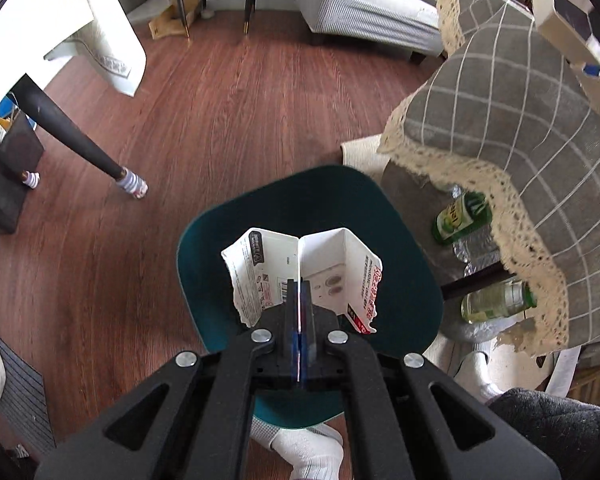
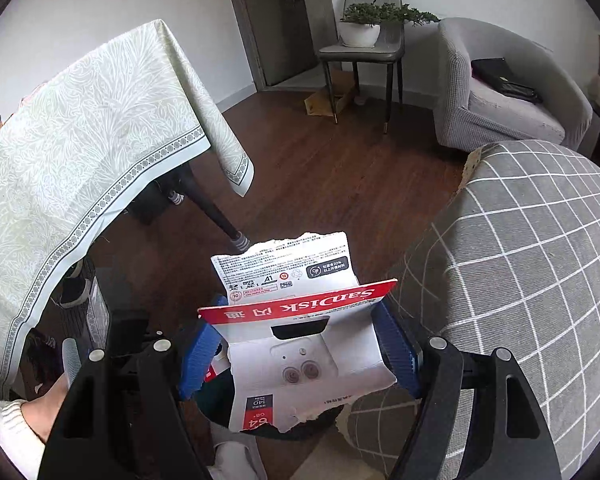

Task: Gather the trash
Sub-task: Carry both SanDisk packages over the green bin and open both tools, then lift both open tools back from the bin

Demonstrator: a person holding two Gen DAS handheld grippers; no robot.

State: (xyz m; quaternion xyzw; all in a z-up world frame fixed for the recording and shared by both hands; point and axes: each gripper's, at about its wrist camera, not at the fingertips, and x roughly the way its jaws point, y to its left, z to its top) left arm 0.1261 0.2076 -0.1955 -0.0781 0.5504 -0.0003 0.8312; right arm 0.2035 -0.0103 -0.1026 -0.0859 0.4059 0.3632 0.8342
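Observation:
My left gripper [image 1: 300, 292] is shut on a torn white SanDisk card package [image 1: 332, 268], holding it over a dark teal bin [image 1: 400, 248]. The same package shows in the right wrist view [image 2: 300, 344], white and red, between the blue pads of my right gripper [image 2: 300, 340], whose jaws stand wide apart beside its edges. I cannot tell whether the pads touch the package. The left gripper body [image 2: 112, 344] and the hand holding it appear at the lower left of the right wrist view.
A round table with a grey checked cloth [image 1: 520, 120] [image 2: 520, 260] stands at the right. Two green glass bottles [image 1: 462, 220] [image 1: 496, 302] lie under it. A table with a pale cloth [image 2: 80, 152], a grey armchair [image 2: 500, 92] and a chair with a plant [image 2: 364, 40] stand around the wooden floor.

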